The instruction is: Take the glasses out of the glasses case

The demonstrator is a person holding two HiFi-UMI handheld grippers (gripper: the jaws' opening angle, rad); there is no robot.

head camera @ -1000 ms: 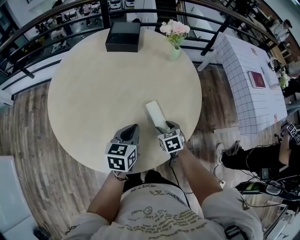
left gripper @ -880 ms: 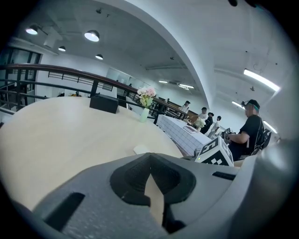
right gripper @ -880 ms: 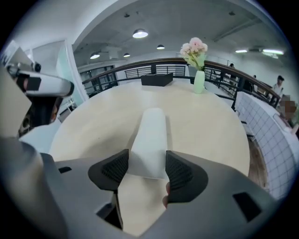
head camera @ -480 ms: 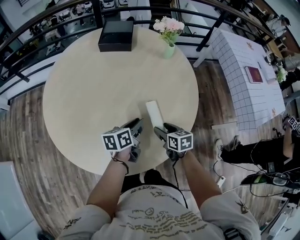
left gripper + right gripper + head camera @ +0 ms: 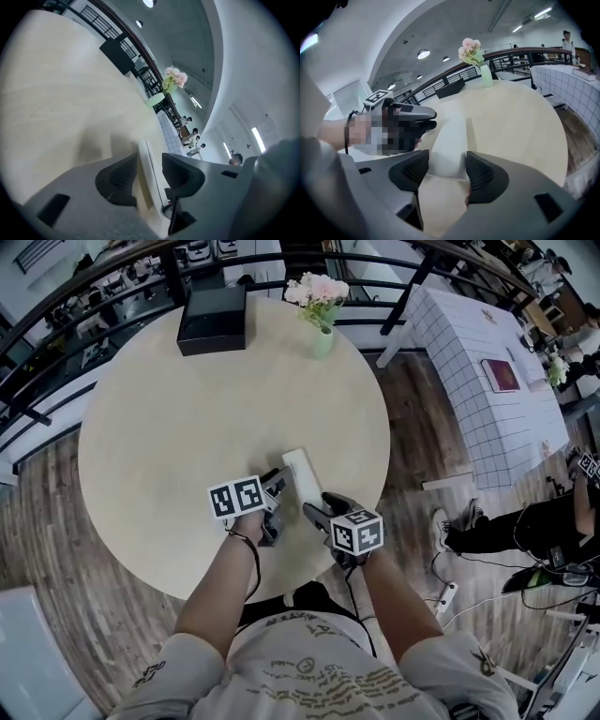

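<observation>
Right hand-held gripper (image 5: 447, 158) pinches glasses case (image 5: 451, 135) — smooth, white, oblong.

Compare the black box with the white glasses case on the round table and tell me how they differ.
Colour: the black box is dark, while the glasses case is white.
Shape: the box is broad and squarish, while the case is long and narrow.
Place: the box sits at the table's far edge near the flower vase, while the case lies near the person's edge.
Both lie flat on the table.
</observation>
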